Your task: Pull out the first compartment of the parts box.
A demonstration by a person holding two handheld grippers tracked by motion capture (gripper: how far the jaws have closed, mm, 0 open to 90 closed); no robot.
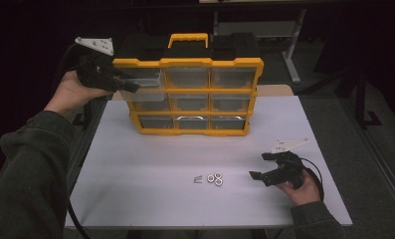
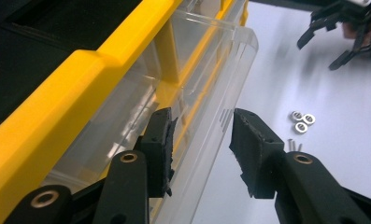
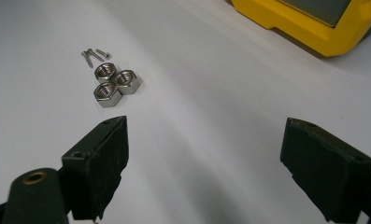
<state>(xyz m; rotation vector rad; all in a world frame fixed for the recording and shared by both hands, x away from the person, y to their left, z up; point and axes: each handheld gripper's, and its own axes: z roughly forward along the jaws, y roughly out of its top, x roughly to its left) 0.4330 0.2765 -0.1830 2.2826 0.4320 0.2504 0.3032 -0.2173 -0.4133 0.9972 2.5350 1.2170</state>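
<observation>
Drawer (image 2: 206, 93): clear plastic bin, pulled partway out of the top-left slot of the organiser; I judge it light, stiff, slick and easy to crack if squeezed hard, so I would take it by its front wall near the rim.
Organiser (image 1: 187, 62): yellow-framed case, upright at the far side of the table (image 1: 150, 199), nine slots.
Left gripper (image 2: 199, 140): at the drawer's front, jaws apart on either side of the front wall; I see no pad pressing on it.
Right gripper (image 3: 204, 163): jaws wide apart, nothing between them, low over the table near me.
Nuts (image 3: 113, 83): three, touching, mid-table.
Screws (image 3: 93, 56): small, just beside the nuts.
</observation>
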